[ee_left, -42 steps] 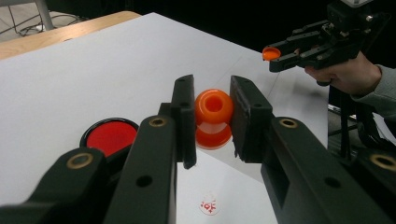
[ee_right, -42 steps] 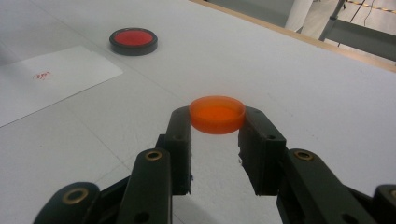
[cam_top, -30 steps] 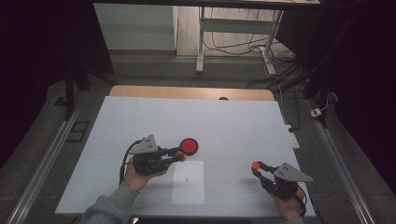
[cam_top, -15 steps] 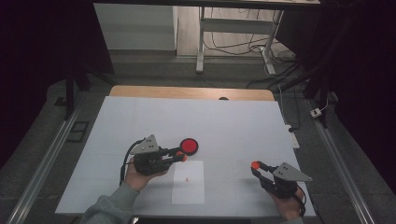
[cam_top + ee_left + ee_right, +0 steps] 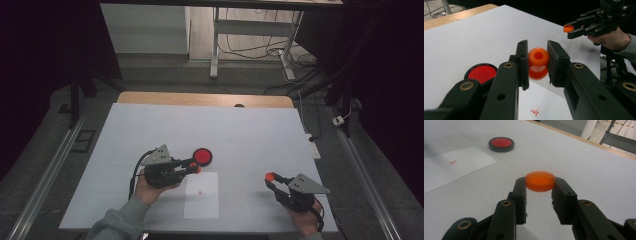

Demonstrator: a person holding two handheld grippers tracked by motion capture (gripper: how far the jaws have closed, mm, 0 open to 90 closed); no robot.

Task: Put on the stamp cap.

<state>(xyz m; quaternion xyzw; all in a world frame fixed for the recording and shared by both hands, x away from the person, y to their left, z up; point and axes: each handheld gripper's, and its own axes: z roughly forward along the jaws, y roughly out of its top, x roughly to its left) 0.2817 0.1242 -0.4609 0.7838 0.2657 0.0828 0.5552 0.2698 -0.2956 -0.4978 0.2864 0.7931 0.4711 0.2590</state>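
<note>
Overhead, a person works at a white table, a gripper in each hand. Closed tight, the left gripper clamps an orange stamp by its sides, held above a white paper sheet that bears one small red mark, beside a round red ink pad. Well apart to the right, the right gripper pinches the stamp's flat orange cap between its closed tips. Likely the next print wants the stamp brought down squarely onto bare paper, pressed once without sliding.
</note>
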